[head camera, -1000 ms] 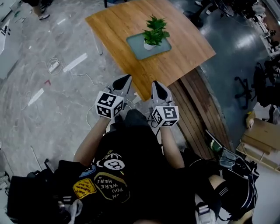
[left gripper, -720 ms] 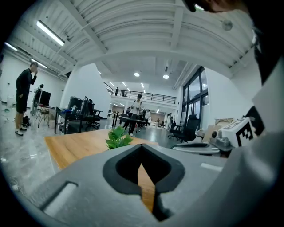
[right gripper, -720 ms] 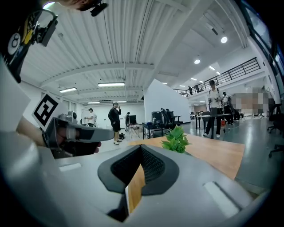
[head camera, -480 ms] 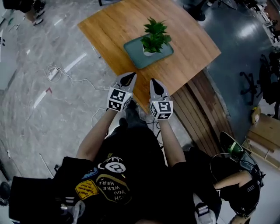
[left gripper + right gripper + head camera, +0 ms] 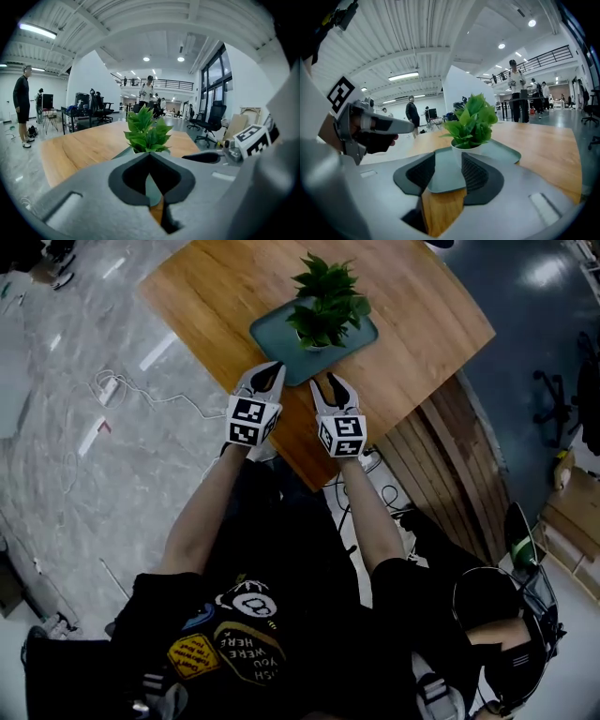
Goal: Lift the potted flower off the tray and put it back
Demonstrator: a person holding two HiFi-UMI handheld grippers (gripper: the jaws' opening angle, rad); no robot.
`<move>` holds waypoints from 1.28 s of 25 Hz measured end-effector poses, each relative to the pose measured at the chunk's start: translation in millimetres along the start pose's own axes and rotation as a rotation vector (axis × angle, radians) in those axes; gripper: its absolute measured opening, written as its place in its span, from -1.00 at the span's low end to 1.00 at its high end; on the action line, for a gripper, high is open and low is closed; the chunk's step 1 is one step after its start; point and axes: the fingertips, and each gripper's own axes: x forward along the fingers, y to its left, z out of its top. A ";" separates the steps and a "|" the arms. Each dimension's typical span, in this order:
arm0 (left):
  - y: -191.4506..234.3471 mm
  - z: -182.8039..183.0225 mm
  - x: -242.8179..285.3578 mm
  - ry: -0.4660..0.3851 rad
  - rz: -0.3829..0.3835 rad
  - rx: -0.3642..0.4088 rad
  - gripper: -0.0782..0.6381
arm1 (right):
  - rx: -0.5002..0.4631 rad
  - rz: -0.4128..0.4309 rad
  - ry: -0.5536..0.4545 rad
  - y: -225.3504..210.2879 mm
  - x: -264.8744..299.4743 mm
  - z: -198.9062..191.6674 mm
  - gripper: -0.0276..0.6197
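1. The potted flower [image 5: 326, 304] stands upright in its white pot [image 5: 458, 151] on the teal tray [image 5: 270, 337]. The tray lies about midway across the wooden worktop [image 5: 206, 287], set back from the near corner.
2. The left gripper [image 5: 274, 367] hangs over the worktop between the near corner and the tray, its tip at the tray's near rim. Whether it touches the rim cannot be told. The left gripper view shows its jaws together, tips meeting, with nothing between them.
3. The right gripper [image 5: 327, 381] is just beside it and points at the tray too. Its jaws stand a little apart, having just been opening. The gap holds nothing, and the tray and pot show beyond it.
4. Each gripper carries a cube [image 5: 251, 420] with black-and-white square markers.
5. A patch [image 5: 246, 652] on the person's black shirt [image 5: 281, 559] reads "WISH YOU WERE HERE", upside down in the head view.
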 end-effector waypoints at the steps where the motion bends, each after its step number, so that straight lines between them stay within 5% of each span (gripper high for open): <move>1: 5.6 1.6 7.4 -0.003 0.006 -0.010 -0.79 | 0.004 -0.013 0.007 -10.5 11.9 -3.5 -0.30; 7: 31.1 -7.4 39.1 0.000 0.013 -0.069 -0.79 | 0.019 -0.003 0.056 -47.5 84.6 -19.8 0.86; 8: 36.7 -10.7 44.3 0.004 0.015 -0.078 -0.79 | -0.001 0.004 0.066 -50.2 95.7 -19.6 0.91; 16: 63.9 -21.4 60.7 0.017 0.013 -0.122 -0.79 | -0.051 -0.022 0.075 -65.7 151.6 -7.8 0.91; 18: 62.5 -25.2 57.4 0.024 0.007 -0.124 -0.79 | -0.062 -0.051 0.045 -64.2 153.7 -6.0 0.73; 32: 76.1 -28.1 37.4 0.017 -0.005 -0.095 -0.79 | -0.056 -0.085 -0.099 -60.9 144.6 4.3 0.69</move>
